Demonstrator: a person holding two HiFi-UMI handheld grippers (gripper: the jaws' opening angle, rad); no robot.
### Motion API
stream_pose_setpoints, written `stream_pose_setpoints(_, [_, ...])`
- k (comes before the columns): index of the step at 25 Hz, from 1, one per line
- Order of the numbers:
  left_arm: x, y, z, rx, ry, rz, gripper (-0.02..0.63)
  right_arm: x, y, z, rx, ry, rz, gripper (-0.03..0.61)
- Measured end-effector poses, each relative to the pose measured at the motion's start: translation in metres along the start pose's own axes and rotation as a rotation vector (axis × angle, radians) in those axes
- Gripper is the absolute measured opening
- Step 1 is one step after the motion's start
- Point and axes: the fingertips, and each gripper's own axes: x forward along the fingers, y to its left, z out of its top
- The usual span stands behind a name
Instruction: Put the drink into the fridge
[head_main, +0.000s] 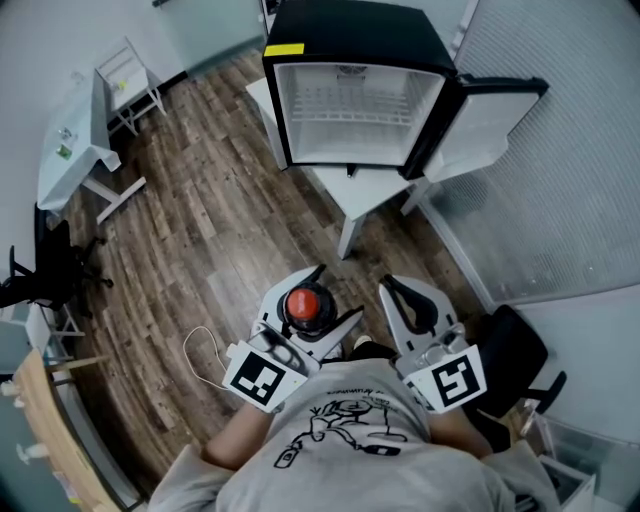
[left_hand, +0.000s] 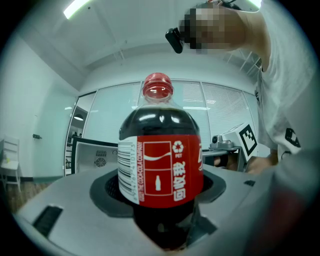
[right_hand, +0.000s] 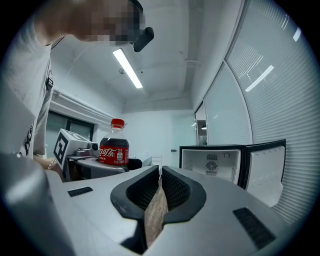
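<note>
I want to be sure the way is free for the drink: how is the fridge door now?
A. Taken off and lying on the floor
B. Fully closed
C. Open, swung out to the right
C: in the head view the fridge shows its bare white inside, and its door stands swung out at the right.

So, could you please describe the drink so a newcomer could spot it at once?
Find the open fridge on the white table. The person facing it holds two grippers, and the bottle sits clamped in the left gripper. Its red cap and label and dark cola set it apart; the right gripper is shut and empty.
</note>
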Motion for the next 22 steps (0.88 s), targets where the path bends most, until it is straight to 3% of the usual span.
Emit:
stream_pose_setpoints(11, [-0.020,0.009,-0.002,-0.018,-0.016,0.008,0.304,0.014,0.022,-0.008,-0.002,0.019,0.012,0.044])
stream_pose_setpoints(22, [0.004,0.020,-0.004,-0.021,-0.012,-0.007,0.304,0.023,-0.001,-0.009,-0.003,0.017,-0.011,0.044])
